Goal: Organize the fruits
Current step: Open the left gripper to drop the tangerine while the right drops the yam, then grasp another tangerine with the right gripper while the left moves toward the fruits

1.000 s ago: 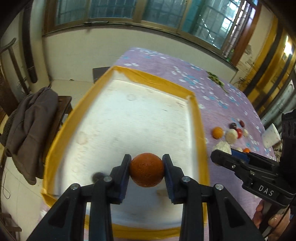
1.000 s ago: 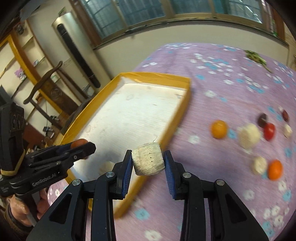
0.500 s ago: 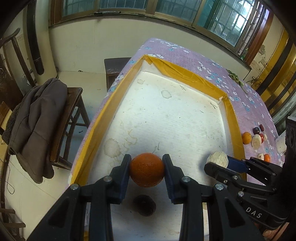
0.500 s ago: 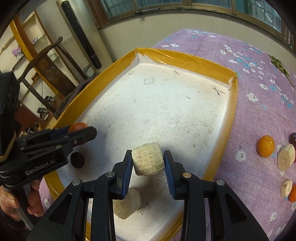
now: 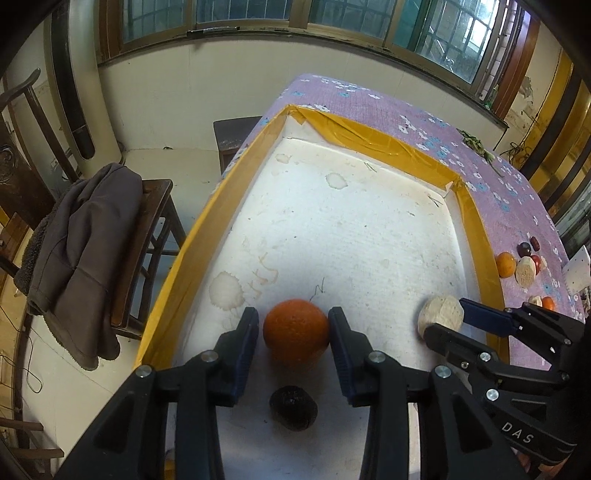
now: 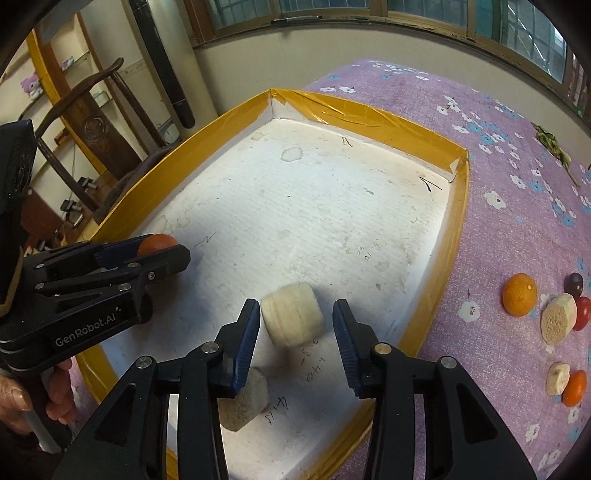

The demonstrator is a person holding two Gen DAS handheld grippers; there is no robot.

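In the yellow-edged tray [image 6: 458,206], both jaws had just been opening around their fruit, the left gripper [image 5: 291,343] letting go of an orange [image 5: 296,334] and the right gripper [image 6: 295,328] a pale chunk [image 6: 291,317], while more fruit [image 6: 519,294] waited on the purple surface [image 6: 498,177].

I read two fisheye views, each mounted behind a pair of tongs and looking forward and steeply down along the fingers. The left wrist view sits close above the near end of the yellow-rimmed tray [image 5: 173,273], facing the window wall [image 5: 295,22], with the left tongs [image 5: 293,332] low in its centre. The right wrist view hangs close over the tray's [image 6: 458,206] near right part, right tongs [image 6: 295,321] central. Both share the tray floor, the purple-clothed desk [image 5: 424,122] and each other's tongs.
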